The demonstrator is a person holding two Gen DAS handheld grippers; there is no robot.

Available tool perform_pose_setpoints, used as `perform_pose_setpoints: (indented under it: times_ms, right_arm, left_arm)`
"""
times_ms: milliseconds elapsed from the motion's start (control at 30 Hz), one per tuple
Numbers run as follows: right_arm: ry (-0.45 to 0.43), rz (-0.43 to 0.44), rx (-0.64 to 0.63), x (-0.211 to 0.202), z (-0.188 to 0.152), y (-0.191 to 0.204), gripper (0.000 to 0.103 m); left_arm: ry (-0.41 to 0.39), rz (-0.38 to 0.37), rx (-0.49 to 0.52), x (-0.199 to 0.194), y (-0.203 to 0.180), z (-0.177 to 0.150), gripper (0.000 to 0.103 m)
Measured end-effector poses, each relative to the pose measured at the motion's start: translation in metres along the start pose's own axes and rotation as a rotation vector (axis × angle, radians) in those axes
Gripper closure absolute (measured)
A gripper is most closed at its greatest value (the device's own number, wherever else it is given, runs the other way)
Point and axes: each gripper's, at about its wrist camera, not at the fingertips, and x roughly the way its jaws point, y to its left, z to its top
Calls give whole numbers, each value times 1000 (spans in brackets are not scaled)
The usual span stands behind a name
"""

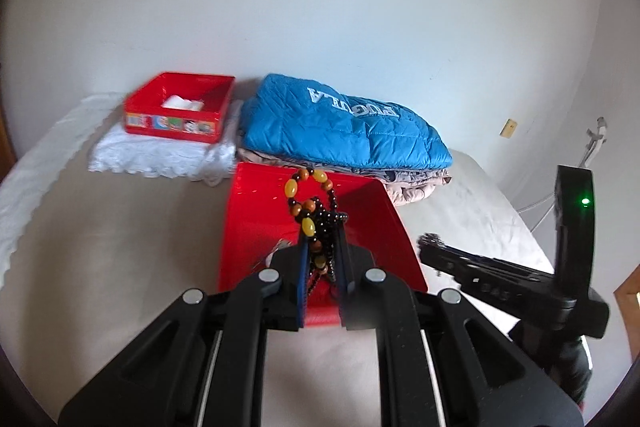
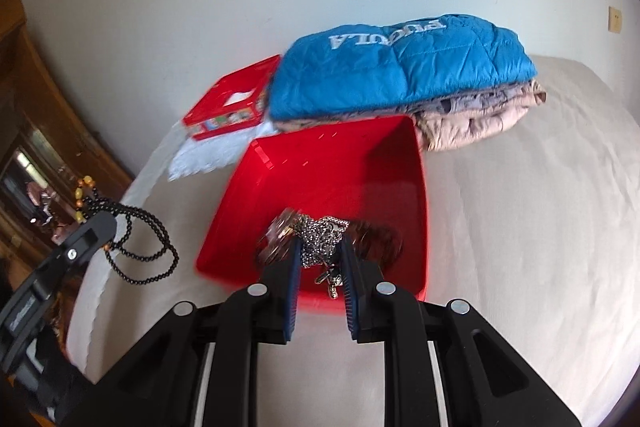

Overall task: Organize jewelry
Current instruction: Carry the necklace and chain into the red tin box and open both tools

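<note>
Red tray [image 2: 384, 163] lies directly below both claws. Your left gripper [image 1: 320, 247] is clamped on the beaded necklace [image 1: 310, 203], loops dangling at nine o'clock of the tray; your right gripper [image 2: 320, 255] pinches the silver chain [image 2: 322, 237] over its near wall.

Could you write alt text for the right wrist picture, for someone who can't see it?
The right tool grips a bunch of silver chains over a red box on a bed. At the left, the left tool holds a black bead necklace. Folded clothes lie behind the box.
</note>
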Motion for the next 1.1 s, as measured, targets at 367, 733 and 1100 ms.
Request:
perform_pose_setpoints:
  times_ms: [367,733,1100]
  right_arm:
    - [131,-61,7,116,35,-30,84]
    - [66,-103,-45,116,40,-29,68]
    - [-85,-84,-91,45,35,-6,64]
  left_arm:
    - [169,9,-36,134,22,16,93]
    - [290,13,-70,180,31,6,92]
    - [107,59,-4,114,14,28,15]
